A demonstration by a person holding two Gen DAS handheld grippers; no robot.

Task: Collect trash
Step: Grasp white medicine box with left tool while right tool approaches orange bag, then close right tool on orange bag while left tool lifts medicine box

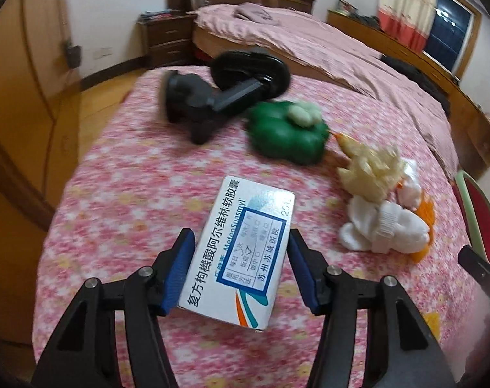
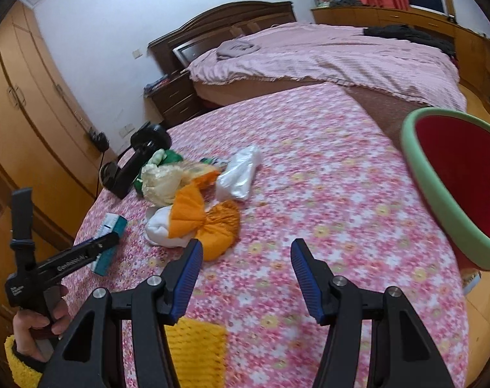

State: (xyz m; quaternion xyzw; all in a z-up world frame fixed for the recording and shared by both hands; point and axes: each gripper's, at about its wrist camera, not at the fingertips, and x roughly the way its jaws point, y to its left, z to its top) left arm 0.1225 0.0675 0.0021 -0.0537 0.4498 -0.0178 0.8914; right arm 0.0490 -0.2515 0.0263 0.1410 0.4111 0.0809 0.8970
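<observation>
A white medicine box [image 1: 241, 255] with blue print lies on the pink floral cloth. My left gripper [image 1: 240, 268] is open, its blue pads either side of the box's near half, apparently not clamped. The box [image 2: 110, 226] and the left gripper [image 2: 96, 249] over it also show at the left of the right wrist view. My right gripper [image 2: 245, 271] is open and empty above the cloth. A pile of crumpled orange paper [image 2: 206, 223], white tissue [image 1: 384, 229], yellowish paper [image 1: 367, 168] and a clear plastic bag [image 2: 240, 174] lies mid-table. A red bin with a green rim [image 2: 455, 181] stands at the right.
A green toy [image 1: 287, 132] and a black phone stand [image 1: 219, 93] lie at the table's far side. A yellow knitted cloth [image 2: 196, 349] lies under my right gripper. A bed [image 2: 325, 55], a nightstand [image 2: 177, 97] and wooden wardrobes [image 2: 25, 106] lie beyond.
</observation>
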